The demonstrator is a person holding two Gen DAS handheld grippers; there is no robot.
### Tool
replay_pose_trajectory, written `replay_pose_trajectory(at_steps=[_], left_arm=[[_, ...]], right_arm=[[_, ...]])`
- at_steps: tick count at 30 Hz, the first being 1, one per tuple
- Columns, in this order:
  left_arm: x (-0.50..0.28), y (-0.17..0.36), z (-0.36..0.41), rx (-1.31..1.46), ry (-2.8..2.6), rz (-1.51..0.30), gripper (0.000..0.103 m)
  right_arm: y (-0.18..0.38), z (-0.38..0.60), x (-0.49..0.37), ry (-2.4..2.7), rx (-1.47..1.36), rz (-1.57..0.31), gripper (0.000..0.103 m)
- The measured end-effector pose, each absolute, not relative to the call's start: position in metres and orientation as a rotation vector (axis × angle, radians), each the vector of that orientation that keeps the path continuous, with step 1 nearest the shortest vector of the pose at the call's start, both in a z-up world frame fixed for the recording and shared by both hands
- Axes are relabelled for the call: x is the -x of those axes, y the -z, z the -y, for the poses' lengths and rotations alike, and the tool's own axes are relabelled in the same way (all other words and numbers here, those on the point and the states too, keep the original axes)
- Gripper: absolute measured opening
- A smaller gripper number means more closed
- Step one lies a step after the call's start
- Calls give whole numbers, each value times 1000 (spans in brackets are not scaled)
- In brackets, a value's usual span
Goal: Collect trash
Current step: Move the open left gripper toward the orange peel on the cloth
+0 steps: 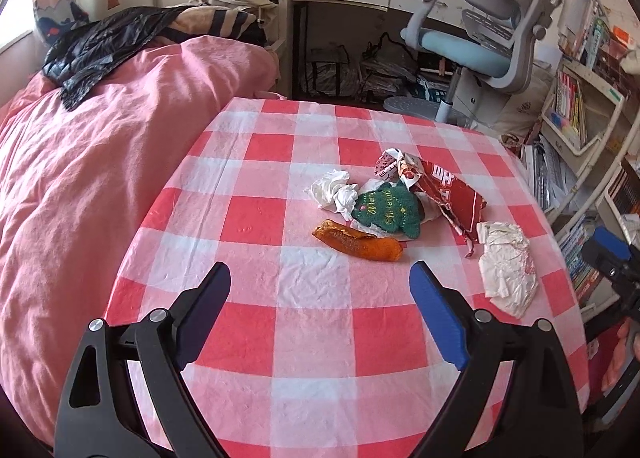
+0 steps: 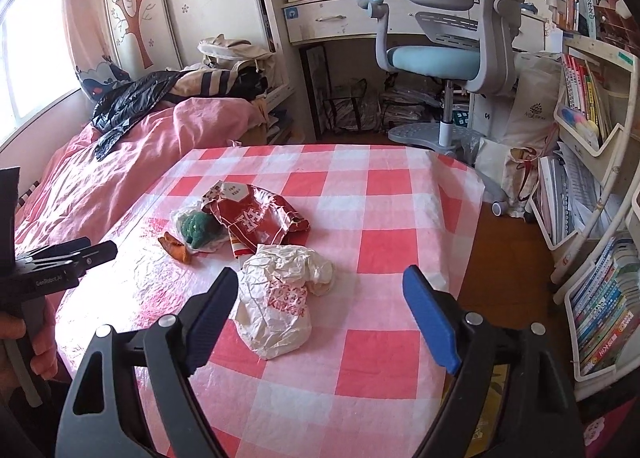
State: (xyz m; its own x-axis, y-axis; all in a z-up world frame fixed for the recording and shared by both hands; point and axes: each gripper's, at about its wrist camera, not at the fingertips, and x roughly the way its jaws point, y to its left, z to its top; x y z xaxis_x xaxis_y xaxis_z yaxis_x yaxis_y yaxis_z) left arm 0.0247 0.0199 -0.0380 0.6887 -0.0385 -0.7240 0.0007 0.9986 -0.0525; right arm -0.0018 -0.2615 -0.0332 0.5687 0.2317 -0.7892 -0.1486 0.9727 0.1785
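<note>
Both tools hang over the checked tablecloth [image 1: 304, 162]. Left gripper [image 1: 320, 282] gapes wide, nothing in it; orange wrapper [image 1: 356, 244] just ahead at twelve o'clock. Right gripper [image 2: 320, 286] spread wide, empty, crumpled white paper bag [image 2: 280, 298] lying between its fingers, untouched.

Red wrapper [image 2: 256, 218]: torn, crumpled, flat on cloth.
White bag [image 2: 280, 306]: crumpled, nearest.
Orange wrapper [image 1: 357, 245]: lay flat.
Green piece [image 1: 390, 214]: beside tissue [image 1: 334, 190].
</note>
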Motion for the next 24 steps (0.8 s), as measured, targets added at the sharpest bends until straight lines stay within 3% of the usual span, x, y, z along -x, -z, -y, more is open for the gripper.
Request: replay_pose_trajectory(at_steps=[15,20,22,24], left_arm=[[-81,63,12,-248,202,-756,87],[-100,77,23,-299,262,-828,87],[-103,79,20,-260,329,-906,76],[-102,75,15,-221,386,-960,72]], right_arm=[[56,241,-19,-297,-71,-1034,83],[69,238,-26,-309,-51,-1086,83],[74,236,-30,-315,-47,-1108,83],[78,232,-33,-316,-43,-1122,83]])
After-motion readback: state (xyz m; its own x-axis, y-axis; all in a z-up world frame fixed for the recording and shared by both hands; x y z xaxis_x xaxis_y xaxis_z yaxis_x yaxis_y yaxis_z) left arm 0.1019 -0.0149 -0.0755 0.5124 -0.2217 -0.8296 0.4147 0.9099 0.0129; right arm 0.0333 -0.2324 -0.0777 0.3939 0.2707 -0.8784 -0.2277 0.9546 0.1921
